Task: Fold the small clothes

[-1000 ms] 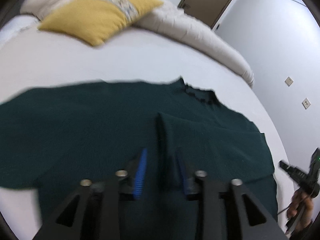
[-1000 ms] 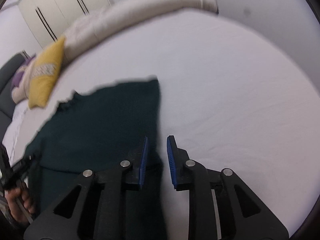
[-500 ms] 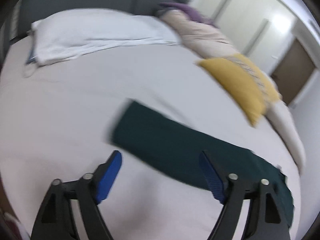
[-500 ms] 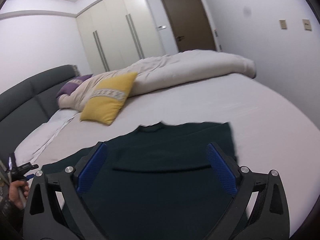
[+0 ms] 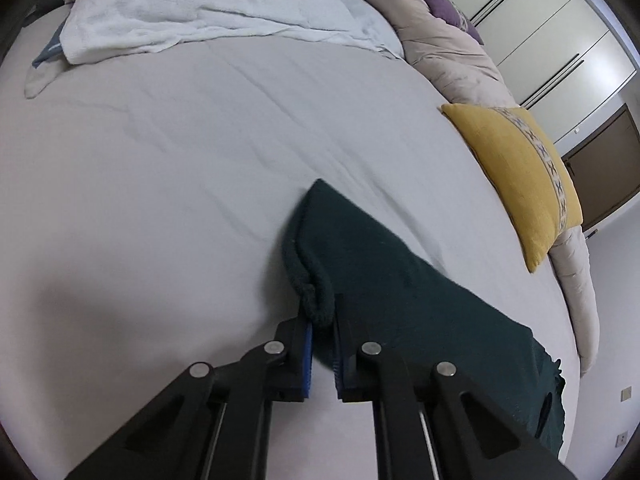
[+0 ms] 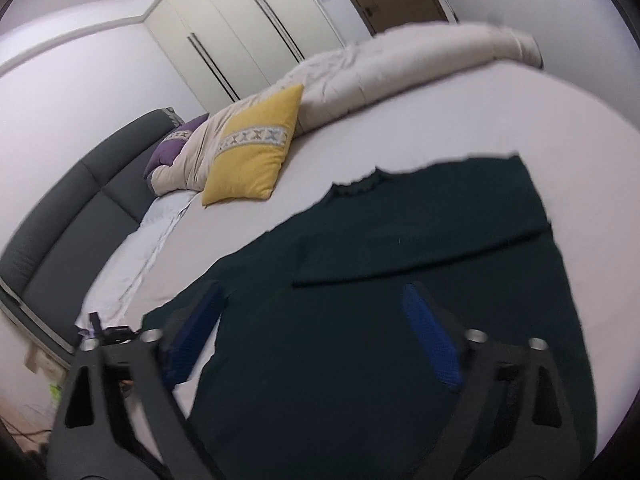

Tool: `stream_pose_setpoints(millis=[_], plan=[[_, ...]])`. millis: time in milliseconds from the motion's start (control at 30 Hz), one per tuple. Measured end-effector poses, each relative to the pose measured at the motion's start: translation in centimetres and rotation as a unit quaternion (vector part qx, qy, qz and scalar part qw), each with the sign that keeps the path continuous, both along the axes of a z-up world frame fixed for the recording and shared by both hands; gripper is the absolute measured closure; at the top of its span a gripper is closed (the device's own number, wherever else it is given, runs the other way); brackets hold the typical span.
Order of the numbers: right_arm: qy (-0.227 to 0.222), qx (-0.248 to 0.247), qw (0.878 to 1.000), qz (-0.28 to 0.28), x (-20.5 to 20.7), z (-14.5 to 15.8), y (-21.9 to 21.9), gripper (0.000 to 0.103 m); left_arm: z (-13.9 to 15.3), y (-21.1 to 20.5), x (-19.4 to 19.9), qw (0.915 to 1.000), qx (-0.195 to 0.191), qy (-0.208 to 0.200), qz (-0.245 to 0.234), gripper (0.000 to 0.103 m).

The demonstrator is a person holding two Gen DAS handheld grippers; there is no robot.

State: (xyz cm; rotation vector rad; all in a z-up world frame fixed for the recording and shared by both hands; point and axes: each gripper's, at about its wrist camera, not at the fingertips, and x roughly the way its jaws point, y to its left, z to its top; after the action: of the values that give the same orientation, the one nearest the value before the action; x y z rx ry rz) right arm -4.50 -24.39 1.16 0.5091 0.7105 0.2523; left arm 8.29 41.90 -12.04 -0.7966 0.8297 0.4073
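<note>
Left gripper (image 5: 322,354), black angular frame with ribbed blue pads: fingers drawn nearly together, pinching the rolled cuff edge of a dark green knitted sweater (image 5: 400,280); the coarse, fuzzy knit bunches into a small curl just ahead of the pads, and the sleeve runs from the pinch away to the right across the bed. Right gripper (image 6: 316,328), same black frame and blue pads: fingers spread wide, holding nothing, poised above the sweater's (image 6: 400,300) body. Sweater, seen from the right wrist: lies flat on the pale grey bedsheet (image 6: 480,120), neckline toward the far side, one sleeve already folded across the chest as a straight dark band, the other sleeve stretching left toward the left gripper's end. Bedsheet (image 5: 160,160): smooth fabric with shallow creases. Beyond the sweater: mustard-yellow square cushion with a patterned woven band (image 6: 256,152), resting against a puffy beige duvet rolled along the far edge (image 6: 400,68). Purple pillow (image 6: 176,144) tucked behind the duvet end. White rumpled towel-like cloth (image 5: 200,12) at the head of the bed. Dark grey upholstered headboard (image 6: 80,232). Farthest: cream wardrobe doors with long dark handles (image 6: 240,28) and a brown door (image 5: 604,168).
</note>
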Motion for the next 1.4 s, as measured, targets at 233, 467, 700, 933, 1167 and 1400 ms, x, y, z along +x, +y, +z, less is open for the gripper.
stream_pose_setpoints(millis=[233, 467, 700, 933, 1167, 1400], plan=[[0.0, 0.04, 0.999, -0.033, -0.7, -1.8, -4.3, 0.03, 7.6, -9.2, 1.1, 0.9921, 0.046, -0.084, -0.081, 0.095], [0.005, 0.048, 0.997, -0.062, -2.4, -3.2, -8.2, 0.03, 11.5, -30.4, 4.6, 0.9428, 0.1, -0.131, -0.29, 0.095], [0.043, 0.045, 0.995, -0.08, -2.3, -5.8, -11.0, 0.029, 4.4, -44.4, 5.7, 0.9076, 0.077, -0.071, -0.407, 0.084], [0.075, 0.03, 0.996, -0.037, 1.8, -7.4, -8.5, 0.028, 5.4, -40.1, 1.9, 0.9109, 0.068, -0.117, -0.39, 0.042], [0.109, 0.007, 0.992, 0.065, 10.4, -9.2, 0.8, 0.034, 5.7, -29.6, 2.2, 0.9456, 0.066, -0.115, -0.297, 0.042], [0.191, -0.068, 0.977, 0.065, 18.2, -14.7, 7.5, 0.079, 4.1, -24.8, 2.1, 0.9586, 0.049, -0.106, -0.26, 0.042]])
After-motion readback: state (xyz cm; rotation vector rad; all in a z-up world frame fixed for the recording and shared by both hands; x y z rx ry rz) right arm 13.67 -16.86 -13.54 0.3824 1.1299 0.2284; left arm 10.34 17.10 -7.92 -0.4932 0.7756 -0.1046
